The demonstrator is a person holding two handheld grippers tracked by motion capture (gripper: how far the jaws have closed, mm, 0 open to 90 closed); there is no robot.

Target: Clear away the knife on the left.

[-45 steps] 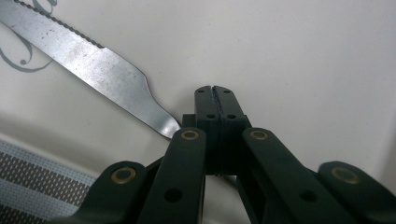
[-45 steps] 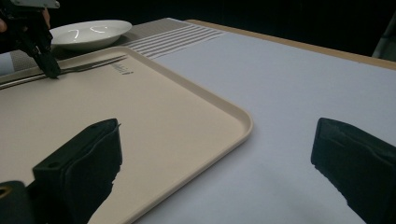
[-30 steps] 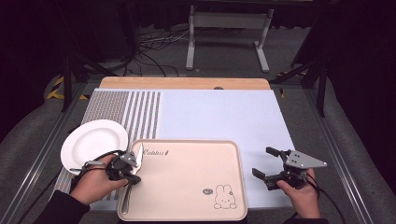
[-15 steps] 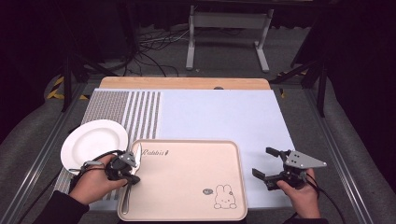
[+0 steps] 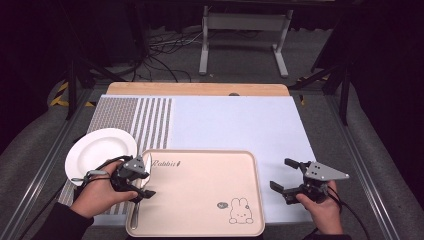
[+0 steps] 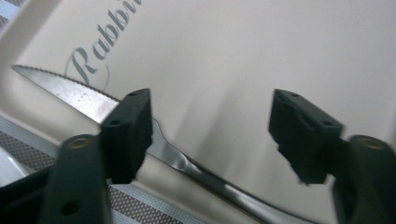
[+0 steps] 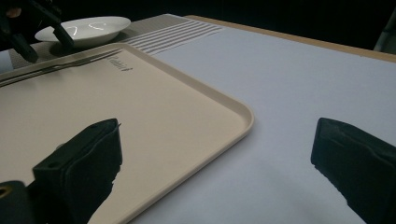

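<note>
Left gripper [image 5: 142, 181]: jaws just opened, now apart over 1 serrated steel knife [image 6: 154, 140] lying free along the beige tray's [image 5: 200, 200] left rim; knife looks stiff, thin, slippery, best pinched mid-handle; right gripper [image 5: 290, 175] apart, idle.

Your knife's [image 6: 88, 99] middle behind one finger [image 6: 128, 133], its handle end beyond the frame's bottom edge.
</note>
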